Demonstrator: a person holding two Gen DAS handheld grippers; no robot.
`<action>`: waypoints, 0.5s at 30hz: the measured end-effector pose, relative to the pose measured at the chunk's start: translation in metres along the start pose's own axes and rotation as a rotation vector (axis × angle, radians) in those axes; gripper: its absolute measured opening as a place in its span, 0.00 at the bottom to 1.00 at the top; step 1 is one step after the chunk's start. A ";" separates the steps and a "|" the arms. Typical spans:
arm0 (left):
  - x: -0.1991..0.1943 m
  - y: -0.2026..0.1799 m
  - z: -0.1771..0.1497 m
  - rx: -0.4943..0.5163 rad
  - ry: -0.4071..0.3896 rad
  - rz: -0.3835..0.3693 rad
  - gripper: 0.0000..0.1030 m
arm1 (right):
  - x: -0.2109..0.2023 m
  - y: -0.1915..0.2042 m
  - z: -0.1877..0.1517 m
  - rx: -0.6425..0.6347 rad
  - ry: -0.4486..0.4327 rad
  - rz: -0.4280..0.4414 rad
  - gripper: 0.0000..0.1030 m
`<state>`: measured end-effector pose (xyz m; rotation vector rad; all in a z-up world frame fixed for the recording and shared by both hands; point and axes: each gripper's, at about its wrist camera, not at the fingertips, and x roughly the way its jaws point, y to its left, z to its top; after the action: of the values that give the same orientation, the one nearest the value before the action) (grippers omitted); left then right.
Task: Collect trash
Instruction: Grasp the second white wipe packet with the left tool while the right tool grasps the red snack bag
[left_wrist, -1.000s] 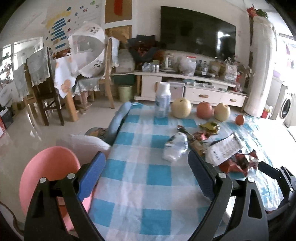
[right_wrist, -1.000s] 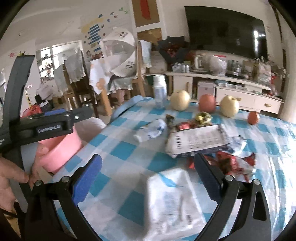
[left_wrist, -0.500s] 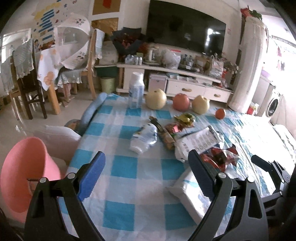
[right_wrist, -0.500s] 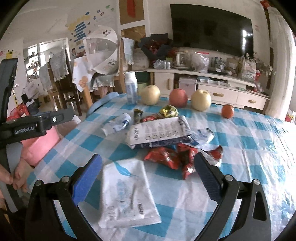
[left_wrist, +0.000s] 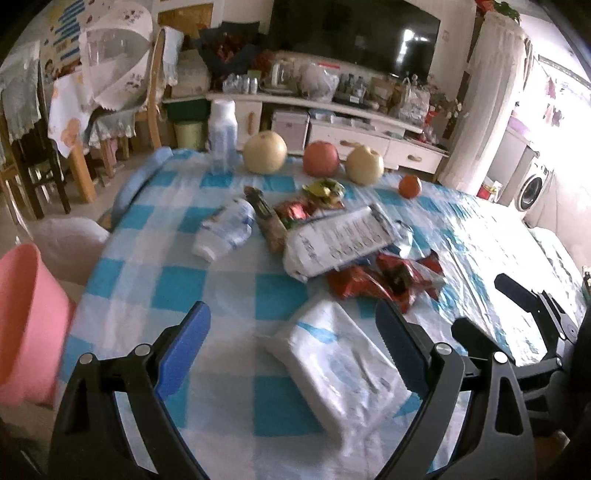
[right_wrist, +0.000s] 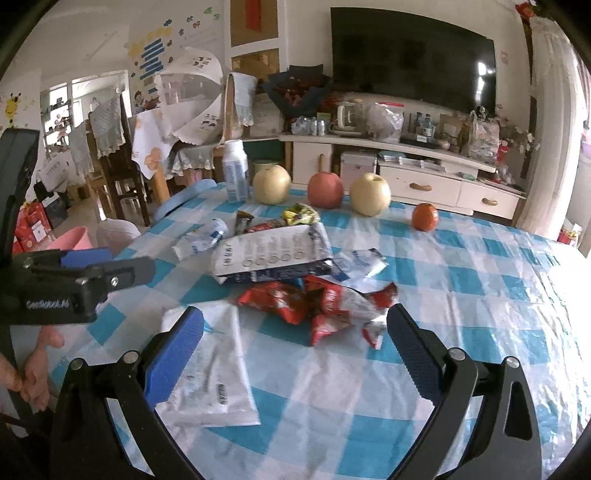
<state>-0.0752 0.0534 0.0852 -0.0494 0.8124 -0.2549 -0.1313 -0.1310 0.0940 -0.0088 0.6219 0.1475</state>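
Trash lies on a blue-and-white checked tablecloth (left_wrist: 177, 280): a flat white plastic packet (left_wrist: 343, 365) (right_wrist: 214, 369) nearest me, red crumpled wrappers (left_wrist: 384, 280) (right_wrist: 314, 299), a large white printed bag (left_wrist: 340, 240) (right_wrist: 273, 251), a crushed plastic bottle (left_wrist: 225, 229) (right_wrist: 201, 238), a dark snack bar wrapper (left_wrist: 267, 221) and a yellow-green wrapper (left_wrist: 325, 188) (right_wrist: 301, 214). My left gripper (left_wrist: 291, 343) hangs open just above the white packet. My right gripper (right_wrist: 295, 347) is open over the table below the red wrappers. A pink bin (left_wrist: 26, 325) (right_wrist: 72, 238) stands off the table's left edge.
At the table's far edge stand an upright white bottle (left_wrist: 222, 136), two pale pears (left_wrist: 265, 152), a red apple (left_wrist: 321, 158) and a small orange (left_wrist: 410, 185). Chairs, a covered dining table and a TV cabinet (right_wrist: 406, 166) lie beyond. A hand (right_wrist: 33, 373) holds the left gripper's handle.
Both grippers have swung rightwards over the table. The white packet now lies between the left fingers, and the pink bin has slid to the left view's edge. Both stay open.
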 end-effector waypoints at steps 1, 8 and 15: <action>0.002 -0.004 -0.003 -0.012 0.017 0.000 0.89 | -0.002 -0.004 0.000 -0.004 -0.004 -0.007 0.95; 0.018 -0.029 -0.028 -0.062 0.097 -0.002 0.89 | -0.004 -0.045 0.003 -0.005 -0.004 -0.059 0.95; 0.040 -0.046 -0.042 -0.050 0.137 0.068 0.89 | 0.009 -0.072 0.012 0.026 0.023 -0.024 0.95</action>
<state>-0.0889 0.0014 0.0345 -0.0514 0.9547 -0.1753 -0.1075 -0.2001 0.0960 0.0068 0.6461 0.1162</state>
